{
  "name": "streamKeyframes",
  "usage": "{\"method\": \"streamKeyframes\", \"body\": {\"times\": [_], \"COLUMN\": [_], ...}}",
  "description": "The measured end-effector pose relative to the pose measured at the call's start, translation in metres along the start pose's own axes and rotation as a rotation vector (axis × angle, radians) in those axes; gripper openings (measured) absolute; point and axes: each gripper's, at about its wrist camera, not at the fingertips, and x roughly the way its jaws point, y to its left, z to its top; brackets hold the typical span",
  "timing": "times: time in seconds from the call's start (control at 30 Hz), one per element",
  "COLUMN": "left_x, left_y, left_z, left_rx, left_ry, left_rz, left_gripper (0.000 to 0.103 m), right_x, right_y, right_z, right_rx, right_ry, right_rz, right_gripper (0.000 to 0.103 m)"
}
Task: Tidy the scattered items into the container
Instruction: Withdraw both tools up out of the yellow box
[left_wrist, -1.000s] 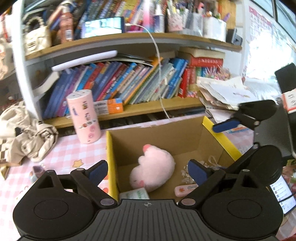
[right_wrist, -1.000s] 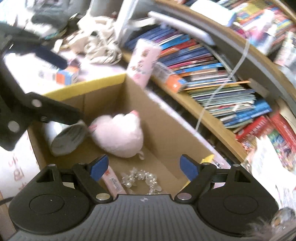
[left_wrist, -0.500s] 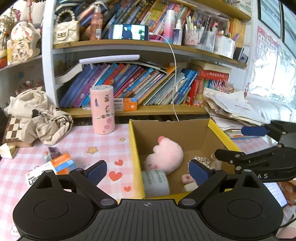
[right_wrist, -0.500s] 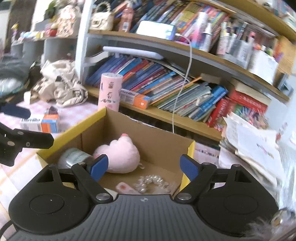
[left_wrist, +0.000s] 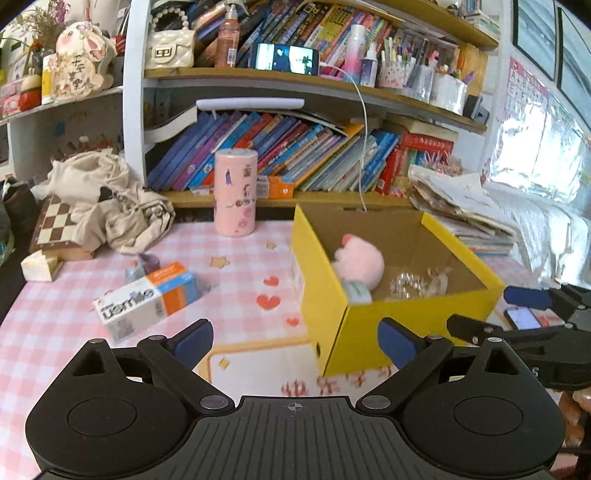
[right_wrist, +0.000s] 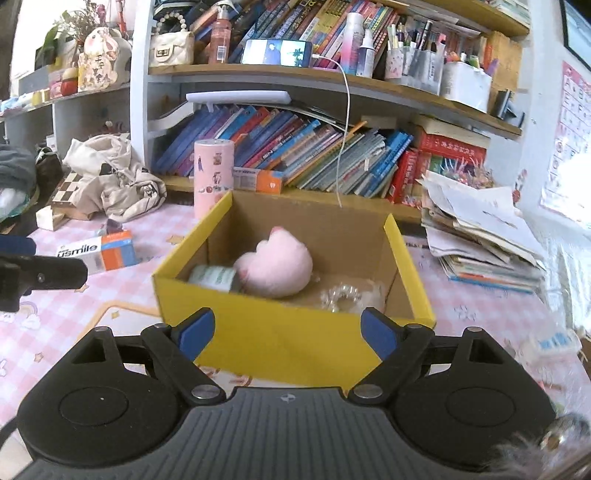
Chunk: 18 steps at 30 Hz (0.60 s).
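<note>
The left tool (left_wrist: 294, 341) stands wide with nothing between its blue pads, low over the pink checked surface (left_wrist: 55, 325). The right tool (right_wrist: 287, 332) is likewise wide and empty, just before the near wall of the yellow cardboard box (right_wrist: 280, 332).

The box sits open on the surface. Inside it lie 1 pink plush toy (right_wrist: 275, 267), 1 pale green cylinder (right_wrist: 214, 277) on its side touching the plush, and 1 clear bead bracelet (right_wrist: 341, 295) on the box floor to the right of the plush.

Left of the box, well apart from it, 1 white, orange and blue carton (left_wrist: 147, 301) lies flat on the surface; its side reads "usmile". Just behind the carton sits 1 small purplish item (left_wrist: 142, 264), too small to tell what it is.

Farther back, 1 tall pink cylinder (left_wrist: 236, 194) with small stickers stands upright near the box's far left corner. To its left a beige cloth bag (left_wrist: 107, 206) is heaped over a checkered board (left_wrist: 53, 223).

Behind, a bookshelf (left_wrist: 258, 77) holds rows of leaning books, and 1 phone (left_wrist: 284, 57) with a lit screen lies on the upper shelf, a white cable hanging from it. The book titles are too blurred to read.
</note>
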Motion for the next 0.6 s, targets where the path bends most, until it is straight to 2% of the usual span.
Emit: {"method": "streamKeyframes", "body": {"times": [0.23,0.6], "left_x": [-0.016,-0.037], "left_y": [0.011,0.037], "left_z": [-0.021,-0.047], "left_rx": [0.057,0.047], "left_ry": [0.038,0.079], "left_rz": [-0.014,0.001], "left_gripper": [0.098,0.098], "right_x": [-0.021,-0.033], "right_y": [0.031,0.067], "right_z": [-0.02,-0.038], "right_rx": [0.041,0.052], "right_ry": [0.0,0.06], "right_rz": [-0.058,-0.053], "right_gripper": [0.088,0.091]}}
